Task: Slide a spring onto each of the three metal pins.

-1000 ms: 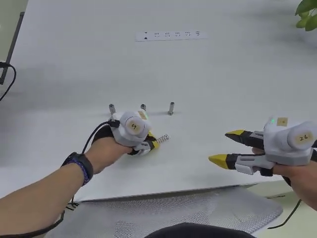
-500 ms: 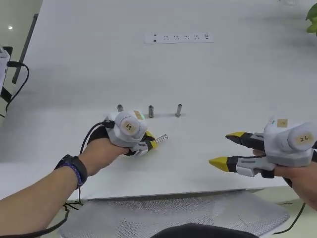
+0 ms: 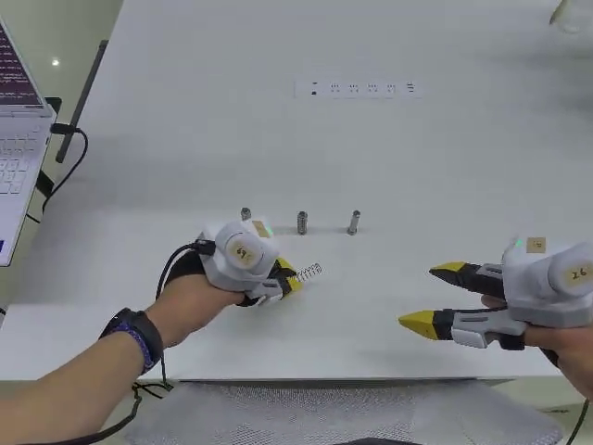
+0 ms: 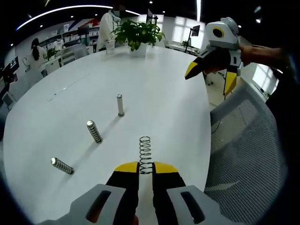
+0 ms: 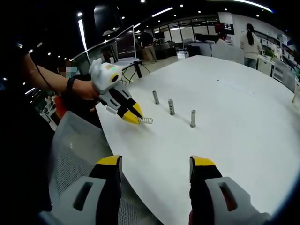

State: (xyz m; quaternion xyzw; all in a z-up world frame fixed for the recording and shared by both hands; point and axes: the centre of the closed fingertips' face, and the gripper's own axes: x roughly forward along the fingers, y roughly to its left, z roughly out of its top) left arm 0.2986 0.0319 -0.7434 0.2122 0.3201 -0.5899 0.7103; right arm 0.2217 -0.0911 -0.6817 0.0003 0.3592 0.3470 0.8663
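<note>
My headset has swung left; my left gripper (image 4: 146, 168) stays clamped on the last spring (image 4: 145, 150), short of the bare third pin (image 4: 120, 105). The right gripper (image 5: 155, 161) gapes idle. Next, I judge: align spring over that pin.

I'm pinching the free spring (image 4: 145, 152) by its near end in my left gripper (image 4: 146, 168), and this short silver coil is poking straight out past the yellow tips, uncompressed. Beyond it the three small metal pins are standing upright in a row, spaced apart. The middle pin (image 3: 302, 222) is wearing a coil down its shaft, the left pin (image 3: 246, 214) is looking ribbed the same way, and the right pin (image 3: 354, 222) is showing bare and smooth.
</note>
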